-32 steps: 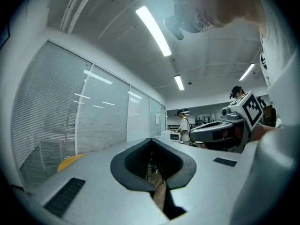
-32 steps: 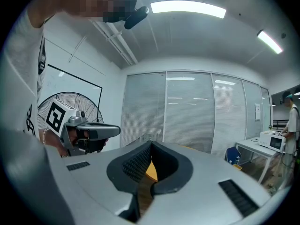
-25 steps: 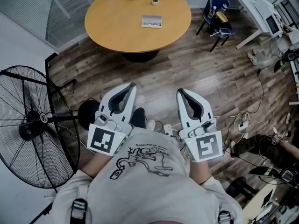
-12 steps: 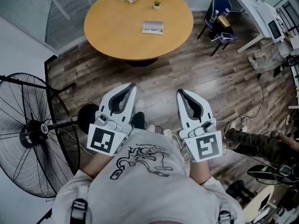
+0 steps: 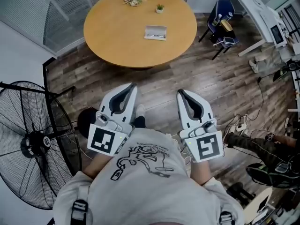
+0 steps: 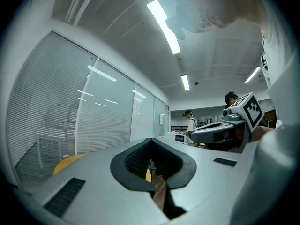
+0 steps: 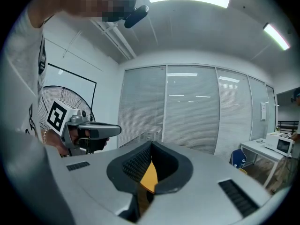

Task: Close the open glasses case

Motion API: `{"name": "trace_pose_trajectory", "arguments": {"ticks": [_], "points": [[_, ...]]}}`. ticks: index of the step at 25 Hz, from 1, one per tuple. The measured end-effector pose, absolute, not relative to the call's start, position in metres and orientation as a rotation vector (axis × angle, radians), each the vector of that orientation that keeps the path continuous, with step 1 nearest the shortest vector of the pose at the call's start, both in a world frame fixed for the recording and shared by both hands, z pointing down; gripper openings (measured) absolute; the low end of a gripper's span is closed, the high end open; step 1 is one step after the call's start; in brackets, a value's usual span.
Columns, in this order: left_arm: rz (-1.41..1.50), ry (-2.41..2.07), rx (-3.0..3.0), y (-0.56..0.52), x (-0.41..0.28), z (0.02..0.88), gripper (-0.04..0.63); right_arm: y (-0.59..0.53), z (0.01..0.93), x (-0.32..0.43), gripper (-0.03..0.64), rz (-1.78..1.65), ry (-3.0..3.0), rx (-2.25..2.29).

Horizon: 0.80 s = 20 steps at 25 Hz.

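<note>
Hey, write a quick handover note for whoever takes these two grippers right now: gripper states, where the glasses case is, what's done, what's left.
Left gripper: shut, empty, held in front of the chest.
Right gripper: shut, empty, beside it.
Glasses case: on the round table ahead, well apart from both grippers, looks open.
Done: nothing yet.
Left: step up to the table and close the case.

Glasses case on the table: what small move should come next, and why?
Probably step closer to the round table. The glasses case lies on it, far beyond the left tongs and right tongs, both shut and empty near your chest.
</note>
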<state>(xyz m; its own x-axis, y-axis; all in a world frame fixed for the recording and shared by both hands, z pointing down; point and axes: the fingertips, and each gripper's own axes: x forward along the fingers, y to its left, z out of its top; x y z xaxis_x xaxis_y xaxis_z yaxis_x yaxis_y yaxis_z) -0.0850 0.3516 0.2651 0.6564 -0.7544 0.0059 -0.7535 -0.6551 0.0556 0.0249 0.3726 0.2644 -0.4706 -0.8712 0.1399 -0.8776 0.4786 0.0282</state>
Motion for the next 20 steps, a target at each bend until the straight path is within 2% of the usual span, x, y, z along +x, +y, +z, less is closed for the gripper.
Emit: {"name": "trace_pose_trajectory", "arguments": {"ticks": [20], "points": [[-0.049,-1.235,2.811,0.24,-0.132,0.265,0.021,0.263,0.269,-0.028,0.009,0.066,-2.527,1.495]]}}
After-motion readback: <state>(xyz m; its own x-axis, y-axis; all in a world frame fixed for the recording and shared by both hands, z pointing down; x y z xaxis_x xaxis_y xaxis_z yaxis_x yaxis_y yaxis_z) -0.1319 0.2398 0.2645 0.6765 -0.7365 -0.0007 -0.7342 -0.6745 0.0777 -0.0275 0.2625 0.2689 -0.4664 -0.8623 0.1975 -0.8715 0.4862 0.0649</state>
